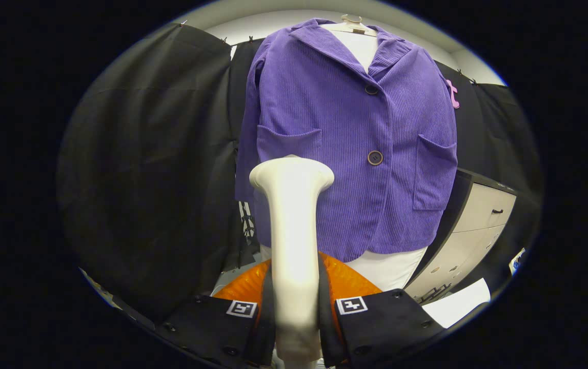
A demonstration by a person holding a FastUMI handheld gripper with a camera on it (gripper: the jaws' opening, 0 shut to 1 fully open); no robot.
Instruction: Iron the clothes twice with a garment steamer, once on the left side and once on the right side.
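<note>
A purple corduroy jacket [345, 143] hangs buttoned on a white mannequin torso [391, 269] straight ahead. My gripper [294, 312] is shut on the white garment steamer [292, 220], both black fingers [268, 307] pressing its handle from either side. The steamer stands upright between the fingers. Its flared head [291, 174] is level with the jacket's lower left pocket [288, 146], in front of the fabric; contact cannot be told.
Black cloth [155, 169] walls the booth to the left and behind the jacket. A cabinet with pale drawers [470, 230] stands to the right of the mannequin. An orange ribbed object [345, 282] lies just beyond the fingers, below the jacket hem.
</note>
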